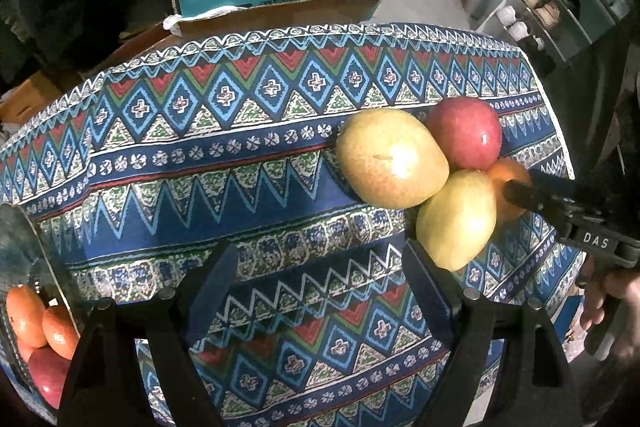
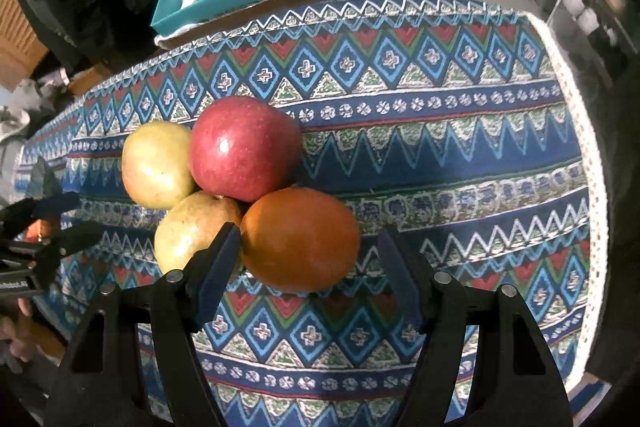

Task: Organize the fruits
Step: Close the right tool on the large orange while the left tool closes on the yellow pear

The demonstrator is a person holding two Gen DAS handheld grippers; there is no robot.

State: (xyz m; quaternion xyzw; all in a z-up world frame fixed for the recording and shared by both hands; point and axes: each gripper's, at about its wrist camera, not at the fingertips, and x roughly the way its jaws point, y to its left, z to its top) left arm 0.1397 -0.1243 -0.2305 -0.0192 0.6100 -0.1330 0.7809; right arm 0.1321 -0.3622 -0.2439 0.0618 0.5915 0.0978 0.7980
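Left wrist view: our left gripper point(image 1: 320, 267) hangs spread over bare cloth mid-tabletop point(image 1: 240, 187), nothing between its fingers. The fruit cluster sits toward the right edge: two yellow apples, one farther point(image 1: 390, 159) and one nearer point(image 1: 456, 219), the red apple point(image 1: 466, 133) behind them, and the orange point(image 1: 510, 187) mostly hidden behind the right gripper's finger point(image 1: 532, 193). All four touch each other. The nearer yellow apple is just beside our right finger, but not inside the gap. At the left edge there's a clear container point(image 1: 28, 327) already holding oranges and something red; we can't tell its exact shape.

Right wrist view: the right gripper point(image 2: 308, 259) is spread, with the orange point(image 2: 300, 239) sitting between its fingers. The left pad point(image 2: 218, 267) is wedged at the seam between the orange and the nearer yellow apple point(image 2: 192, 227); the right pad point(image 2: 404, 267) stands clear of the fruit. No squeeze visible, so not a grip yet. The red apple point(image 2: 244, 147) touches the orange at the back.

Our read: we're in the approach step of picking the orange, the sort partly done. Next move calls for closing squarely on the orange without nudging the yellow apple, then lifting straight up so the cluster doesn't roll toward the edge. The left gripper could line up on the nearer yellow apple.
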